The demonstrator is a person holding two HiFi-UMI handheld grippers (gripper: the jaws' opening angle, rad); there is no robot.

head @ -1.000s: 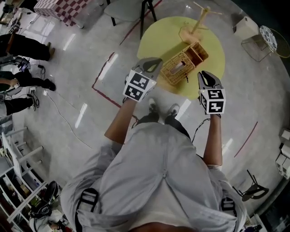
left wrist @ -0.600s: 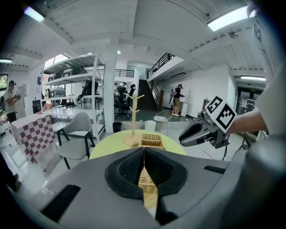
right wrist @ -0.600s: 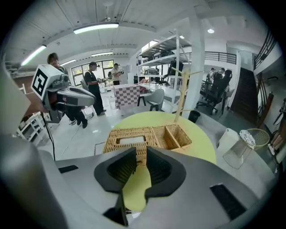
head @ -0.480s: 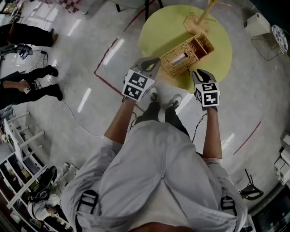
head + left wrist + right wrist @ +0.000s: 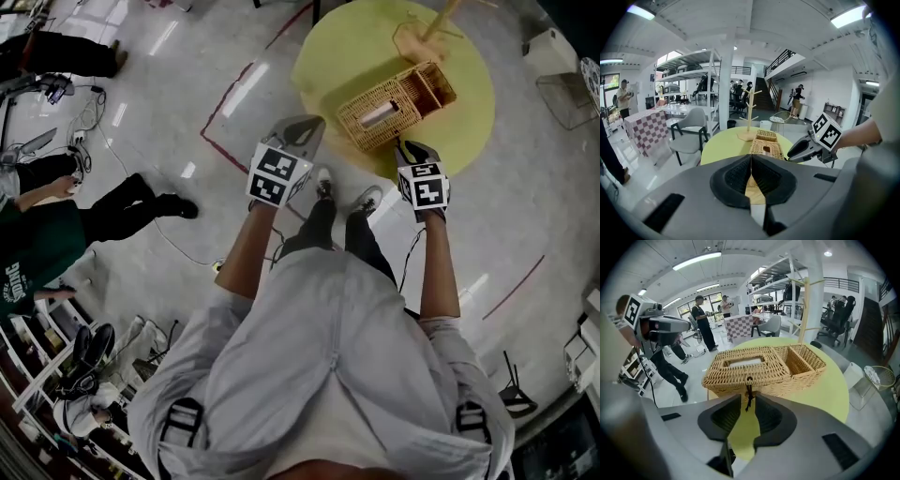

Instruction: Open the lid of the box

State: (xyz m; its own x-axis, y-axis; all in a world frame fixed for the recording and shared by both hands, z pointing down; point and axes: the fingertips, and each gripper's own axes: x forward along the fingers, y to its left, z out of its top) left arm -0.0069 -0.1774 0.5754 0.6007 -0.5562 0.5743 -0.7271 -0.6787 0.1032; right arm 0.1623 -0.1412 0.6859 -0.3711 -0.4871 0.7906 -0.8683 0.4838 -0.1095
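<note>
Round yellow table (image 5: 337, 66) carries everything for this task; a wooden stand (image 5: 427, 28) sits at its far side, well clear of the work. The wicker box (image 5: 394, 105) lies near the table's near edge with one long side turned toward the person, probably so the front can be reached without leaning. Lid (image 5: 764, 366) is down and flat over the larger section, with a slot in its top. The smaller side compartment (image 5: 801, 359) has no cover and looks empty. The lid is not yet lifted, so I judge this an approach step. Left gripper (image 5: 305, 131) is held off the table's near-left edge, well apart from the box. Its jaws are pressed together with nothing between them, so it is likely parked in reserve, perhaps to steady the light basket once the lid is pulled. Right gripper (image 5: 748, 397) is aimed square at the box front, tips just short of the wicker, jaws a narrow gap apart and clamped on nothing. A dark cord loop (image 5: 748, 385) hangs from the lid's front edge, lined up with that gap; cannot tell whether it touches either pad. The alignment suggests the cord is the intended pull point. It is thin and slack, so the pinch needs centring or it may slip.
</note>
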